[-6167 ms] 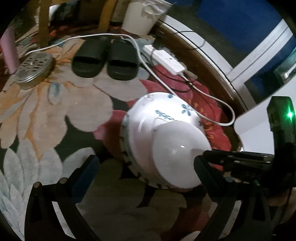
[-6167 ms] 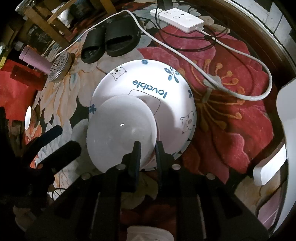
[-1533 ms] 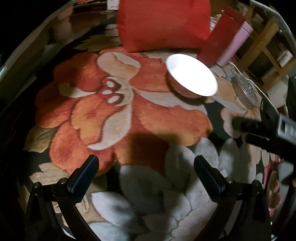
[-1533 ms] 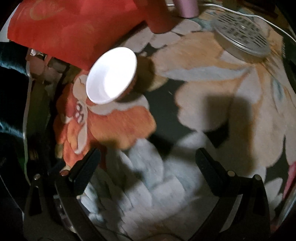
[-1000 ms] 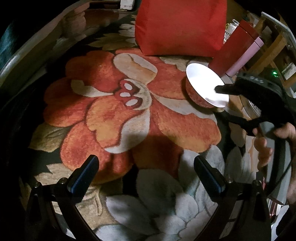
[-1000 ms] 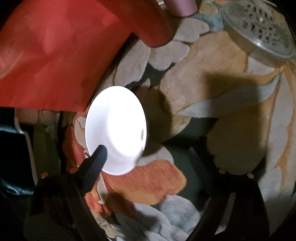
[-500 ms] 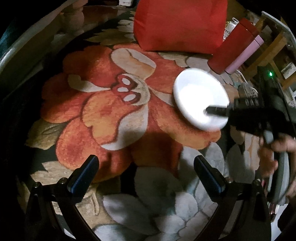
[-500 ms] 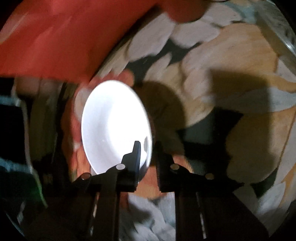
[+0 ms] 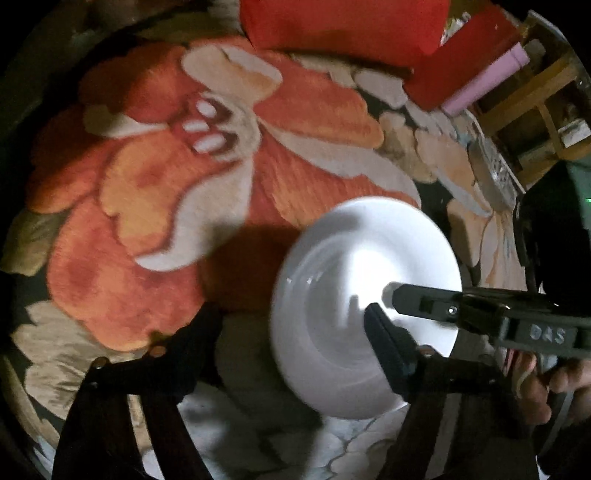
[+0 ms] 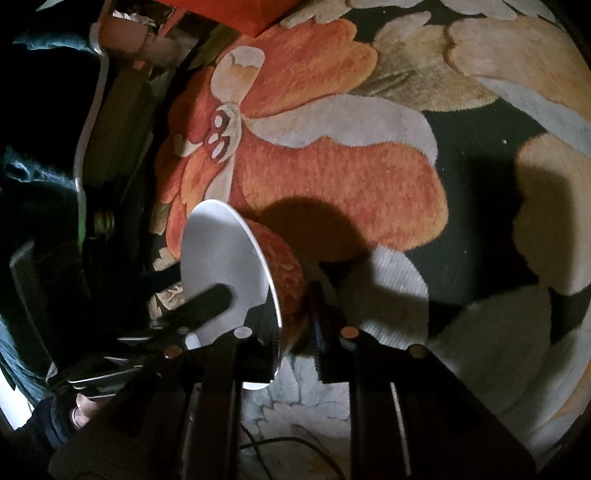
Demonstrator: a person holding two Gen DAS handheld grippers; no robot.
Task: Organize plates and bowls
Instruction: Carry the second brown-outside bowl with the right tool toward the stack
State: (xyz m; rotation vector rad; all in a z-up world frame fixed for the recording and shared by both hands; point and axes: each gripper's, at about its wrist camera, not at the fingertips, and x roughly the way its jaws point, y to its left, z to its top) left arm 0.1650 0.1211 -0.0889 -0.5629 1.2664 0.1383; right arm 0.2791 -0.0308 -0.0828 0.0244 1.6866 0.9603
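Observation:
A small bowl (image 9: 332, 314), white inside and red-patterned outside (image 10: 280, 258), is held tilted above the flowered rug. My right gripper (image 10: 295, 332) is shut on its rim, one finger inside and one outside; in the left wrist view it reaches in from the right (image 9: 424, 299). My left gripper (image 9: 291, 328) is open, its right finger (image 9: 388, 343) in front of the bowl's inside and its left finger (image 9: 199, 325) beside the bowl over the rug. In the right wrist view one left finger (image 10: 207, 299) crosses the bowl's white inside.
A red cushion (image 9: 343, 26), a red box (image 9: 458, 55) and a pink bottle (image 9: 484, 81) lie at the rug's far edge. A perforated metal lid (image 9: 495, 173) and a wooden frame (image 9: 535, 110) sit at the right. The flowered rug (image 9: 166, 184) spreads to the left.
The right gripper has closed on the bowl's rim, lifted it off the rug and carried it toward the left gripper. The bowl now sits between the left fingers.

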